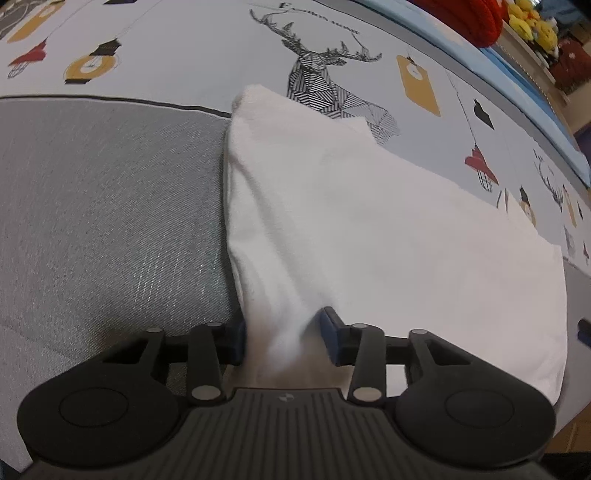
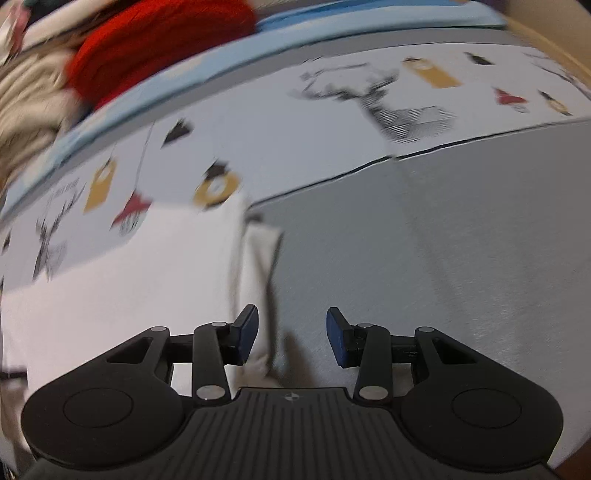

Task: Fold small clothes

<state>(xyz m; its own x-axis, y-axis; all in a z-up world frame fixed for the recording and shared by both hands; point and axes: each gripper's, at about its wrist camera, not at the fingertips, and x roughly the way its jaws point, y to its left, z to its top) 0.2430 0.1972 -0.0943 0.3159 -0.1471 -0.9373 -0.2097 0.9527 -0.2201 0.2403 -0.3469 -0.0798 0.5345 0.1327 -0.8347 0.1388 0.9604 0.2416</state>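
A white garment (image 1: 369, 221) lies on the bed, partly folded, with a sleeve end toward the deer print. My left gripper (image 1: 282, 341) has the garment's near corner bunched between its blue pads, which stand a hand's width apart around the cloth. In the right wrist view, which is blurred by motion, the same garment (image 2: 122, 295) lies at the left. My right gripper (image 2: 291, 338) is open and empty, just above the garment's right edge where it meets the grey cloth.
The bed has a grey cover (image 1: 110, 221) and a white printed sheet with deer and lanterns (image 1: 325, 74). A red knitted item (image 2: 155, 48) and yellow toys (image 1: 532, 18) sit beyond the far edge.
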